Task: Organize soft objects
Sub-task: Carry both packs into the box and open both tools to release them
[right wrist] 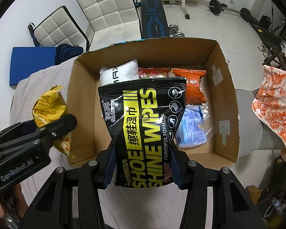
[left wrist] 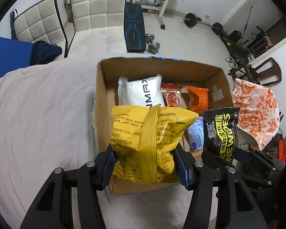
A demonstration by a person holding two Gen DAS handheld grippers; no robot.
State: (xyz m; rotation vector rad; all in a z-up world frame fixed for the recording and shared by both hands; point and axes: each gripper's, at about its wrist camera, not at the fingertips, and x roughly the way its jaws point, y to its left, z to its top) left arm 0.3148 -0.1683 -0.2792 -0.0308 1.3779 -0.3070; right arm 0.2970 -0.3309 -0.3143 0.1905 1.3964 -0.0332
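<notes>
I'm looking at a surface draped in a pale pinkish sheet, creased all over (a bed or a table underneath, I can't tell which). A cardboard box is sitting directly on it, open at the top, its far edge lying close to the sheet's far edge. At the far left corner a blue pad and a dark navy bundle of cloth are showing, possibly resting on the sheet.

Right gripper jaws clamp black wipes pack above cardboard box.
</notes>
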